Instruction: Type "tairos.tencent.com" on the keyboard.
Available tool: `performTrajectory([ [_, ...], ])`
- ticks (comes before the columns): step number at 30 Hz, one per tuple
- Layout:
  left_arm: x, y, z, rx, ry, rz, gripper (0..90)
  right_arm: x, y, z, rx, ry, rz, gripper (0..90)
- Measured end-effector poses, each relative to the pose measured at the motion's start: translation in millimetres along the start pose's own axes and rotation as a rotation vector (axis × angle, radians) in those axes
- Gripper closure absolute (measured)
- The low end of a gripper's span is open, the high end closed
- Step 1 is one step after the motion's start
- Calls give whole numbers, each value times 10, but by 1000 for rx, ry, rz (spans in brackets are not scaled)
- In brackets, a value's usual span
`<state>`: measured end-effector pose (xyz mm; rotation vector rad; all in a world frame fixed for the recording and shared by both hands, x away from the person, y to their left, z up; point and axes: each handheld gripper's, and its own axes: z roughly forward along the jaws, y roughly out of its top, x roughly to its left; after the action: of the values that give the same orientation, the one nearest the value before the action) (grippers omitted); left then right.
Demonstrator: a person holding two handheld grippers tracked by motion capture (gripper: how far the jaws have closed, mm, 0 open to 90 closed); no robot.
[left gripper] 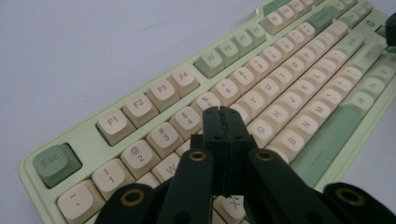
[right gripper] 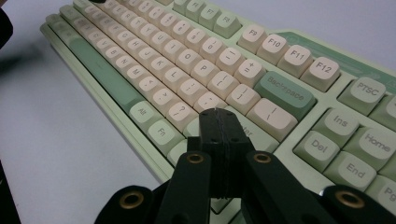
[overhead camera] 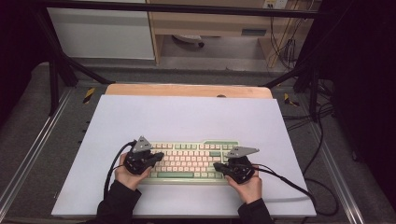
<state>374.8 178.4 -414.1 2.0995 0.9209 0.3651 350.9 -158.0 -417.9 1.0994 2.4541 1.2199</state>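
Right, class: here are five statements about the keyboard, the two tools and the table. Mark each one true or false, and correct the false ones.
1. The pale green keyboard with cream keycaps lies on a light lavender-grey table mat. True.
2. The left tool has its jaws spread wide. False: its jaws are shut together above the letter keys.
3. The right tool is over the keyboard's right part, near the green Backspace key. True.
4. The green Esc key has been pulled off the keyboard. False: it sits in its corner place.
5. Each tool is held in a hand, the left hand at the keyboard's left end. True.
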Motion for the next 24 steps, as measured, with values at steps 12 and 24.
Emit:
performTrajectory([
  [12,41,-45,87,13,13,-9,900,-5,-1,2,2,-2,-5,900],
  [24,44,-82,135,24,14,-5,900,-5,-3,3,4,-5,-10,900],
])
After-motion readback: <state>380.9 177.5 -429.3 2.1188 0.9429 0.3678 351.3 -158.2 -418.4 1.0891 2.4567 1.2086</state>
